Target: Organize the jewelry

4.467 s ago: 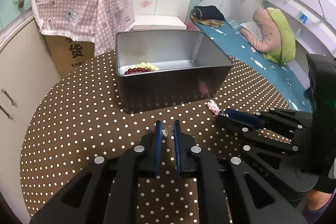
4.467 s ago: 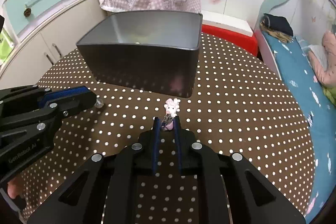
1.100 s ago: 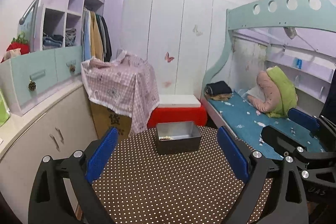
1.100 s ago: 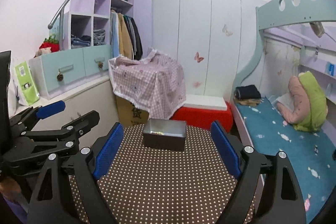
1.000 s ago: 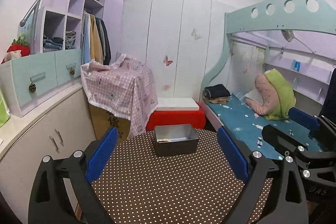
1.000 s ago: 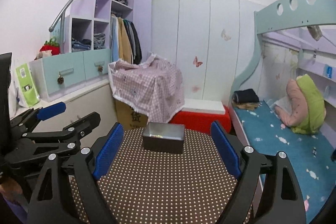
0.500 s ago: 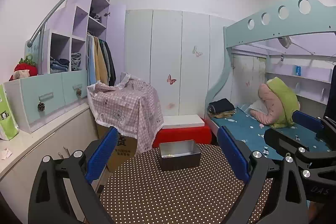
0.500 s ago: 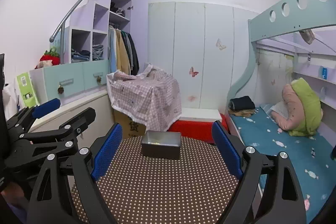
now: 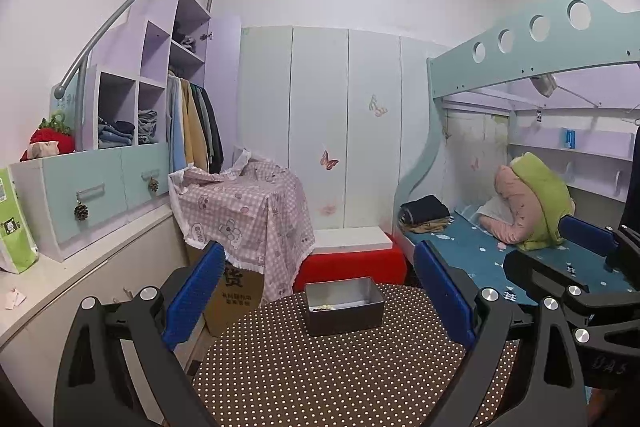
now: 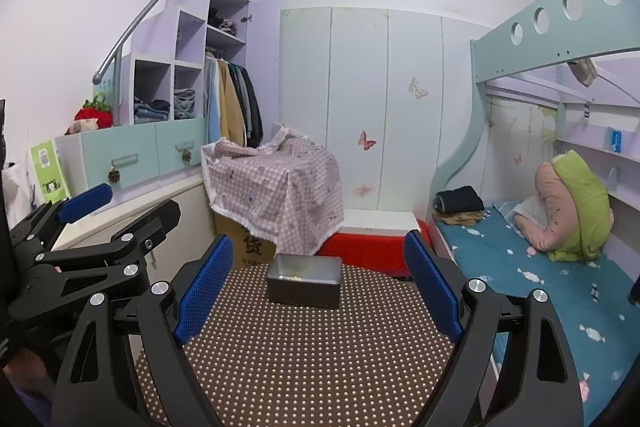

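A child's bedroom in a home. Ahead of the tongs, a round table (image 9: 320,379) under a brown polka-dot cloth. Off to the right, a teal bunk bed (image 9: 532,51) with a blue printed sheet and a pink-and-green cushion (image 9: 532,203). Straight beyond, a pale wardrobe (image 9: 344,131) with butterfly stickers. To the left, lilac stair-step shelves (image 10: 188,59) with folded clothes, hanging coats (image 10: 232,107), and a carton draped in pink checked cloth (image 10: 276,183).

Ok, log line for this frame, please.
left gripper: open, empty | right gripper: open, empty | tin: on table, beads inside | both raised, back from tin
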The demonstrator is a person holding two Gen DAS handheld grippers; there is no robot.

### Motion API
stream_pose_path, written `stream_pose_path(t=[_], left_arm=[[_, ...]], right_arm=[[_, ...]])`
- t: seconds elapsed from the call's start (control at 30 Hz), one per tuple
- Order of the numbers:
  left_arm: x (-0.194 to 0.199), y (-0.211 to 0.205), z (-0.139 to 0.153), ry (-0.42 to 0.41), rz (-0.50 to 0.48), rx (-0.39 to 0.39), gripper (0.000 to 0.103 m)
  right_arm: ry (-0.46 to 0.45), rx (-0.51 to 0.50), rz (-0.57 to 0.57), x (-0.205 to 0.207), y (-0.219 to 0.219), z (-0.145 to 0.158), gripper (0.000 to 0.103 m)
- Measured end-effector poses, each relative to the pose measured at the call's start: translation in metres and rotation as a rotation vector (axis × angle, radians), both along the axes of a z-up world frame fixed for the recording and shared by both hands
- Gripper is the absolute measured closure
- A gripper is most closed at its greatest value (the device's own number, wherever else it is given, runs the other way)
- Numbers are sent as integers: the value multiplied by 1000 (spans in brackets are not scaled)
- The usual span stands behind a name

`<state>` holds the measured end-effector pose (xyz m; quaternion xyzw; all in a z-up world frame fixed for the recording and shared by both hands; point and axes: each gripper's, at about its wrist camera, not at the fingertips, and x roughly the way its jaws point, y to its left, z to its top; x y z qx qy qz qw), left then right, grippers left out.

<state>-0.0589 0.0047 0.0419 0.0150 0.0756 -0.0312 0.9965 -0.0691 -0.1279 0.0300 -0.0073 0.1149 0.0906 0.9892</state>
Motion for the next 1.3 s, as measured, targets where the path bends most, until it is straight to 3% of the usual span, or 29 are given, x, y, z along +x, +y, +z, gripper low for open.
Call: stream_pose_path(t=[1.3], left_arm=[[18, -13, 3, 2, -6, 16, 11]], right_arm=[[20, 12, -5, 17, -8, 5, 19]])
